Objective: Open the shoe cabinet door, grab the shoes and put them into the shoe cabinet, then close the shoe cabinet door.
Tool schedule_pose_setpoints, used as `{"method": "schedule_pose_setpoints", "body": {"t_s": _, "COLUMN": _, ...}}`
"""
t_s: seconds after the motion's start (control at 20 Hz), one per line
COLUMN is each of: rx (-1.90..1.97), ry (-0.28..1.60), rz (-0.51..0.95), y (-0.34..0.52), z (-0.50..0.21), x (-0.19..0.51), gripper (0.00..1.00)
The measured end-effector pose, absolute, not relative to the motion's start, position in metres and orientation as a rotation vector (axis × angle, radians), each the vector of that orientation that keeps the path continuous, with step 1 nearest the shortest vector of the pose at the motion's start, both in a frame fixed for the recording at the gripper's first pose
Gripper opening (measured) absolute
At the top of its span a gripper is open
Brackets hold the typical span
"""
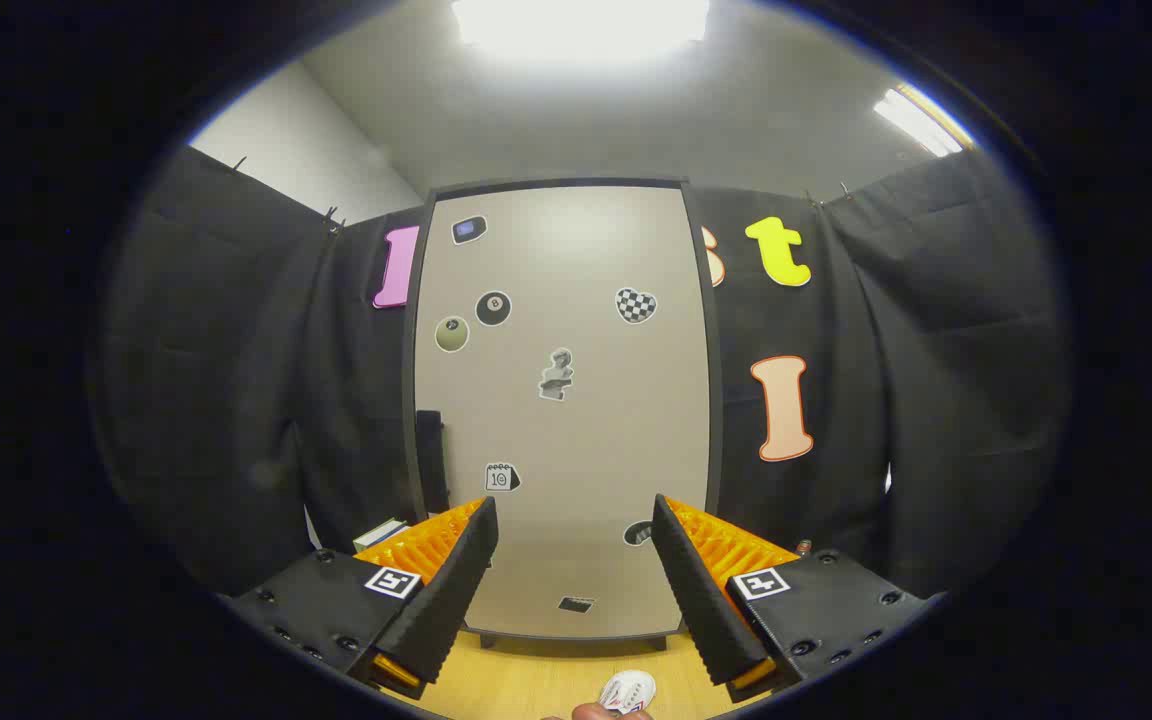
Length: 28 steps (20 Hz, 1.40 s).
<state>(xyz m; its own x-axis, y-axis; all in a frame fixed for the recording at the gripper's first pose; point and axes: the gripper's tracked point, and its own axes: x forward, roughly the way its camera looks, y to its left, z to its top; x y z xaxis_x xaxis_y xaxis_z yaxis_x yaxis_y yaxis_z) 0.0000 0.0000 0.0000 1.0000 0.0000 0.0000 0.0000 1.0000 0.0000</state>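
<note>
Hovering low in the frame, the gripper (pixel 574 590) has its fingers spread wide with nothing between them. A white shoe (pixel 627 691) peeks in at the bottom centre, on the wooden floor (pixel 526 680) just below the fingers. Beyond them, mid-frame, the cabinet (pixel 564 400) stands with its door shut and its dark handle (pixel 431 460) at the left edge. By my reading nothing is done yet: opening, loading and closing all remain.

Closed cabinet door (pixel 564 400) blocks way ahead; floor (pixel 536 675) before it free.
</note>
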Motion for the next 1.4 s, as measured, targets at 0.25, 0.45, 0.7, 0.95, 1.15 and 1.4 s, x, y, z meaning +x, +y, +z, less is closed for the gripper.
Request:
{"method": "schedule_pose_setpoints", "body": {"t_s": 0.25, "rx": -0.005, "ry": 0.012, "rz": 0.004, "y": -0.001, "z": -0.003, "x": 0.000, "gripper": 0.97}}
{"method": "schedule_pose_setpoints", "body": {"t_s": 0.45, "rx": -0.006, "ry": 0.010, "rz": 0.007, "y": 0.002, "z": -0.004, "x": 0.002, "gripper": 0.97}}
{"method": "schedule_pose_setpoints", "body": {"t_s": 0.7, "rx": -0.008, "ry": 0.025, "rz": 0.013, "y": 0.008, "z": -0.015, "x": 0.003, "gripper": 0.97}}
{"method": "schedule_pose_setpoints", "body": {"t_s": 0.95, "rx": -0.029, "ry": 0.025, "rz": 0.025, "y": 0.017, "z": -0.017, "x": 0.001, "gripper": 0.97}}
{"method": "schedule_pose_setpoints", "body": {"t_s": 1.15, "rx": -0.020, "ry": 0.029, "rz": 0.029, "y": 0.023, "z": -0.017, "x": 0.001, "gripper": 0.97}}
{"method": "schedule_pose_setpoints", "body": {"t_s": 1.4, "rx": 0.001, "ry": 0.011, "rz": 0.029, "y": 0.023, "z": -0.001, "x": 0.011, "gripper": 0.97}}
